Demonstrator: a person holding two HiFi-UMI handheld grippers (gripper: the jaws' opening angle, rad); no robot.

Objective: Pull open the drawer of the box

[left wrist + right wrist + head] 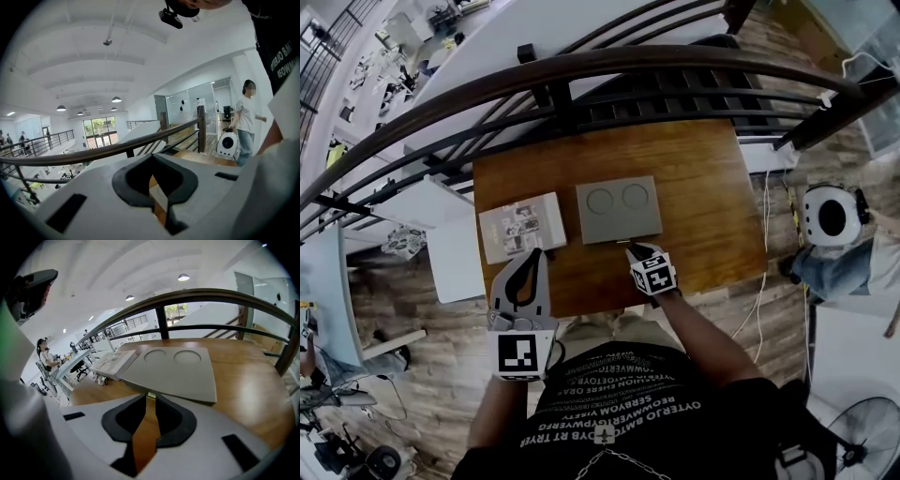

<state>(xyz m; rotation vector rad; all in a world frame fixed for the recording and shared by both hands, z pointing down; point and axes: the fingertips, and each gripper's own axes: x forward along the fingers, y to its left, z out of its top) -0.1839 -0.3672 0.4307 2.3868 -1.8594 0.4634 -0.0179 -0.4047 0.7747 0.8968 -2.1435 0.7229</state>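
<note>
Lower left of the head view: left gripper point(530, 255), pointing up the frame, tips near the bottom edge of a white printed box point(522, 226). Jaws together, clamped on nothing.

Left of centre on the wooden table point(712, 216): that white box, lying flat, just beside the grey one and apart from it.

Centre of the table: grey box point(619, 209), flat and low, long axis running left to right across the frame, right end slightly higher in the picture. Two round dimples point(601, 199) side by side in its lid. Drawer point(189, 397) facing the bottom of the frame, toward the person; shut, flush under the lid, inside hidden. Midway along that front: small brass pull tab point(150, 396), sticking out toward the bottom of the frame.

Just right of centre: right gripper point(633, 249), angled down at the tab. Jaws a little apart, with table wood visible through the gap in the right gripper view and the tab at the mouth of that gap. Pads not pressed on it; touching or not, cannot tell.

Across the upper frame: dark curved railing point(581, 67), behind the table.
</note>
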